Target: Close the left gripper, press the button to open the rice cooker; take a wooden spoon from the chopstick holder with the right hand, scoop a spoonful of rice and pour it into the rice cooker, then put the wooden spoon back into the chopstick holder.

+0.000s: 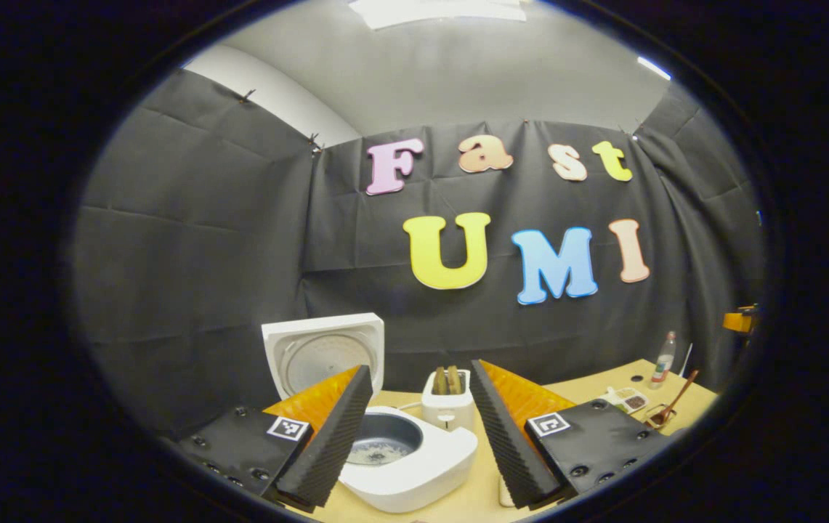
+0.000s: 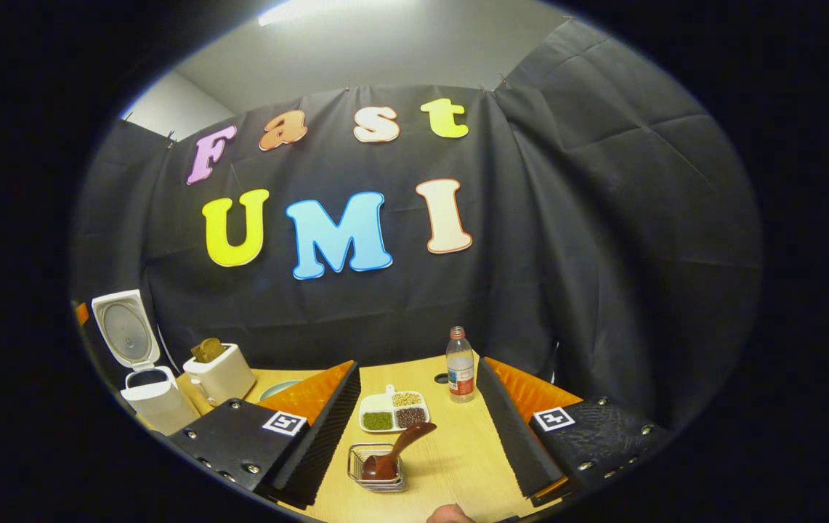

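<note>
The rice cooker (image 1: 403, 454) is seen with its lid raised; both the left gripper (image 1: 421, 428) and right gripper (image 2: 421, 428) are held apart, empty. The wooden spoon (image 2: 398, 450) is stood in the chopstick holder (image 2: 376, 465).

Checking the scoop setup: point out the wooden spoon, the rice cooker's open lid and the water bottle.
wooden spoon (image 2: 401, 448): right gripper view, on its handle.
rice cooker's open lid (image 1: 323, 352): left gripper view, on the inner face.
water bottle (image 2: 460, 367): right gripper view, on its body.

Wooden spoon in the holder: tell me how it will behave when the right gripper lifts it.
The wooden spoon looks rigid and probably light. It leans in the wire holder, so it may swing once gripped. That small holder might tip or lift too.
</note>
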Demonstrator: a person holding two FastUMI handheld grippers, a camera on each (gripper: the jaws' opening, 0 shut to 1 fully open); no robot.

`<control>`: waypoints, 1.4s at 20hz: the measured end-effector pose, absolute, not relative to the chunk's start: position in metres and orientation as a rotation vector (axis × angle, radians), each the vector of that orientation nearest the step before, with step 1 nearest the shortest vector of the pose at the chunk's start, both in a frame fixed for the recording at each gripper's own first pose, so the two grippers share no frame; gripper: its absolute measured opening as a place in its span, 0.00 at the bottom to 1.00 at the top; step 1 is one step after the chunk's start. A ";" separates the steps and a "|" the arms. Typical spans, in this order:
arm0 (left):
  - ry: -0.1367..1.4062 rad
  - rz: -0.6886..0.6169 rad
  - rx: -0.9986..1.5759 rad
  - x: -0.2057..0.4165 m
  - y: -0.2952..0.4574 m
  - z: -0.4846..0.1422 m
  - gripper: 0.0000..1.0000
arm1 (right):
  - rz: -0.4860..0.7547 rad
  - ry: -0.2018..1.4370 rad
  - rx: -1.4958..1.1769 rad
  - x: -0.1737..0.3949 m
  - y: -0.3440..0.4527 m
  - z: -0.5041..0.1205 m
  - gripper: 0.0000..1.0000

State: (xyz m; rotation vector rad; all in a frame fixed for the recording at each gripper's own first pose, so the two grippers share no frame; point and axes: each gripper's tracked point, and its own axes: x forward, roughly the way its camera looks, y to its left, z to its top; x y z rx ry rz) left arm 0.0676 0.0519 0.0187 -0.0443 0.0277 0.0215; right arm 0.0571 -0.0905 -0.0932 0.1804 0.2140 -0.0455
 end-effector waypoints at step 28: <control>0.188 0.245 -0.126 0.344 0.253 -0.029 0.95 | -0.269 0.216 0.117 -0.025 -0.095 -0.079 0.98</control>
